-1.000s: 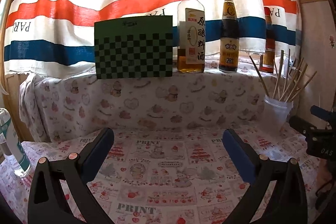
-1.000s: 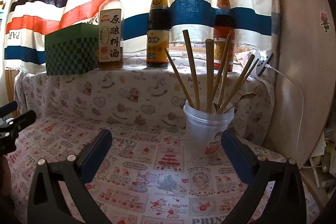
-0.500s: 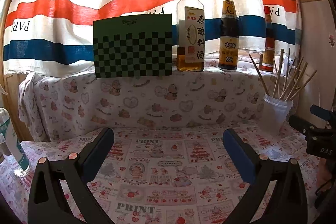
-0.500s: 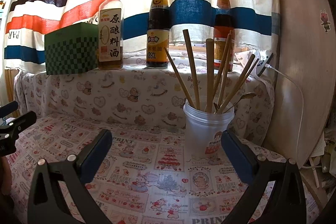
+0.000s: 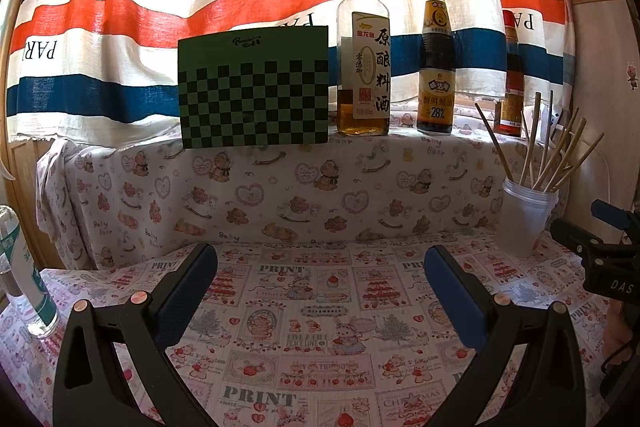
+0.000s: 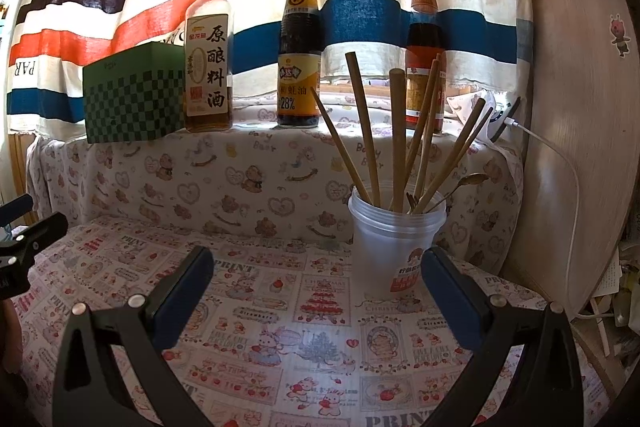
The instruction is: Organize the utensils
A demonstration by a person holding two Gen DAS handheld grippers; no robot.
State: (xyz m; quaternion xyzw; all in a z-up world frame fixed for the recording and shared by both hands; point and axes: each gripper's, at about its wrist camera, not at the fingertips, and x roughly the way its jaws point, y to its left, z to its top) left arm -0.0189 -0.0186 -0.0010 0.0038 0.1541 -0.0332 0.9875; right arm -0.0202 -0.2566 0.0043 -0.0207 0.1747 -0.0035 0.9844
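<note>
Since every chopstick (image 6: 394,135) already stands in the cup (image 6: 394,247), both grippers hover empty above the tablecloth (image 5: 320,307), the right (image 6: 316,271) nearer the cup, the left (image 5: 320,267) well apart, fingers spread wide.

The left tool (image 5: 320,287) hangs above the near middle of the desk with its blue-padded fingers (image 5: 188,291) spread wide and nothing between them. The right tool (image 6: 316,287) is held level toward the desk's right end, jaws equally wide and empty (its black frame also shows at the right edge of the left wrist view).
</note>
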